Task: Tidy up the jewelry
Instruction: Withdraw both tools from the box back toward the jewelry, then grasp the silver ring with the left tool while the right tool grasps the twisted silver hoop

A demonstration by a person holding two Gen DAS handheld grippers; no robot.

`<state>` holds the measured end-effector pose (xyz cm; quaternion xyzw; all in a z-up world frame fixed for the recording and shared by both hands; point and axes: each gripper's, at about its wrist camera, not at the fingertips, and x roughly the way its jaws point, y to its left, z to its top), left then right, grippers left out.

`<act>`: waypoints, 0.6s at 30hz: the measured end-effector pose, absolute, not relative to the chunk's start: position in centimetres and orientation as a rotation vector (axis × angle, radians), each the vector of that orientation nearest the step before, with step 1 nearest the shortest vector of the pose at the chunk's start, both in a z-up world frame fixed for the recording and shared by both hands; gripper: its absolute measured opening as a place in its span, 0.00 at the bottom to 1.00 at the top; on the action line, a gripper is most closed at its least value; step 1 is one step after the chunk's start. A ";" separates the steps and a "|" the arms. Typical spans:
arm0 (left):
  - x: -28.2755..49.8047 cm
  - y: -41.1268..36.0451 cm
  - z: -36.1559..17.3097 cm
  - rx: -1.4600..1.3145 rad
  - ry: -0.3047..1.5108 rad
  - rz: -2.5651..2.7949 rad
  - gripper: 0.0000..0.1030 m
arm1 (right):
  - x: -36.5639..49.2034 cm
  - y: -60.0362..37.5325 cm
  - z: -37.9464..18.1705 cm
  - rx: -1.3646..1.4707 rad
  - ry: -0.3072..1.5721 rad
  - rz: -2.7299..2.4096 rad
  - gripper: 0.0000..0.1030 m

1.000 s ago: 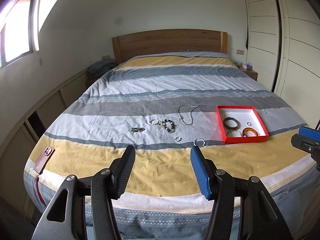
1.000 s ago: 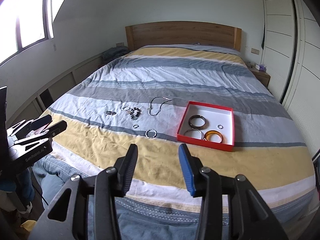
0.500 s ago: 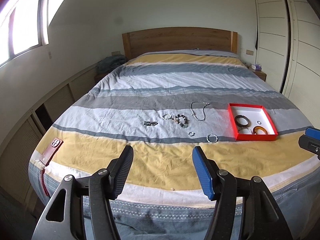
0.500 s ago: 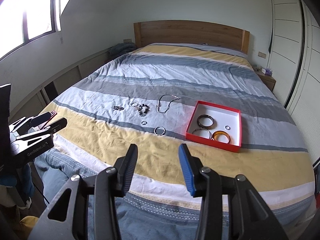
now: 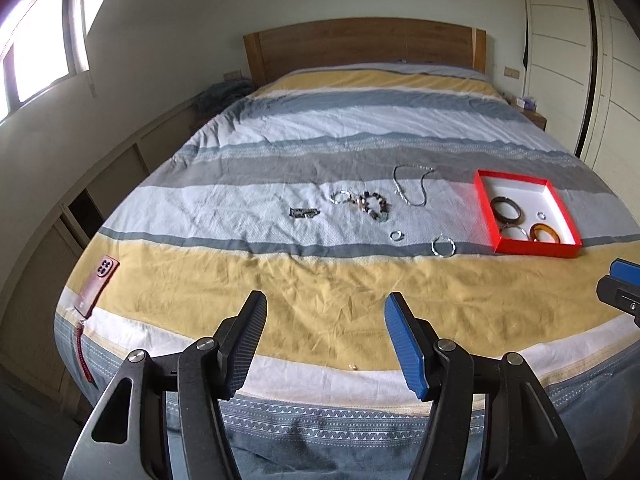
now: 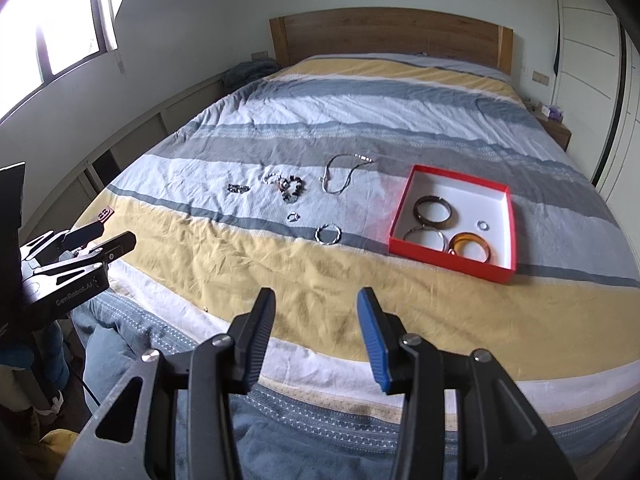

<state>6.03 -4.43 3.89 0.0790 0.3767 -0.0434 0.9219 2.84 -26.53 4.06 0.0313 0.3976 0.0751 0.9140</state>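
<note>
A red box (image 5: pixel 485 200) (image 6: pixel 400 216) with a white inside lies on the bed and holds a dark bangle (image 6: pixel 432 210), a silver bangle (image 6: pixel 425 238), an amber bangle (image 6: pixel 471 249) and a small ring (image 6: pixel 483 225). Left of it on the cover lie a silver bracelet (image 5: pixel 443 247) (image 6: pixel 328 235), a small ring (image 5: pixel 397 235) (image 6: pixel 293 216), a silver chain necklace (image 5: pixel 412 188) (image 6: pixel 344 174), a beaded bracelet (image 5: pixel 374 205) (image 6: pixel 291 189) and a dark piece (image 5: pixel 304 213) (image 6: pixel 238 188). My left gripper (image 5: pixel 325 318) and right gripper (image 6: pixel 316 312) are open and empty above the bed's near edge.
The striped bed cover (image 5: pixel 320 280) fills both views, with a wooden headboard (image 5: pixel 360 44) behind. A phone in a red-brown case (image 5: pixel 98 284) lies at the bed's near left corner. Wardrobe doors (image 5: pixel 560 40) stand on the right, a window (image 6: pixel 68 28) on the left.
Both views have shifted: the jewelry and the red box now sit further right and slightly higher in the frames. Both grippers stay open and empty.
</note>
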 end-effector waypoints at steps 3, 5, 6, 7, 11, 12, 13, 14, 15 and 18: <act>7.7 -4.5 2.2 0.149 0.819 -0.096 0.59 | 4.6 -26.7 2.6 0.071 0.852 0.170 0.40; 8.8 -4.6 1.2 0.140 0.846 -0.106 0.59 | 5.9 -26.6 1.7 0.071 0.871 0.182 0.40; 9.5 -4.7 0.5 0.138 0.860 -0.114 0.59 | 6.6 -26.6 1.3 0.070 0.880 0.188 0.40; 10.2 -4.9 0.1 0.138 0.871 -0.121 0.59 | 7.6 -26.5 0.7 0.067 0.894 0.196 0.40; 13.8 -5.8 -2.2 0.123 0.917 -0.161 0.59 | 11.0 -26.1 -1.4 0.059 0.937 0.227 0.40; 14.6 -6.0 -2.6 0.120 0.924 -0.166 0.59 | 12.1 -26.0 -2.2 0.054 0.951 0.236 0.40; 15.6 -6.3 -3.0 0.115 0.930 -0.174 0.59 | 13.2 -25.9 -2.8 0.050 0.962 0.244 0.40; 16.9 -6.6 -3.6 0.110 0.939 -0.187 0.59 | 14.1 -25.8 -3.4 0.048 0.970 0.251 0.40; 17.8 -6.9 -4.1 0.105 0.946 -0.198 0.59 | 15.1 -25.7 -4.0 0.046 0.979 0.257 0.40; 20.6 -7.7 -5.6 0.086 0.973 -0.233 0.59 | 18.1 -25.6 -6.0 0.043 1.009 0.274 0.40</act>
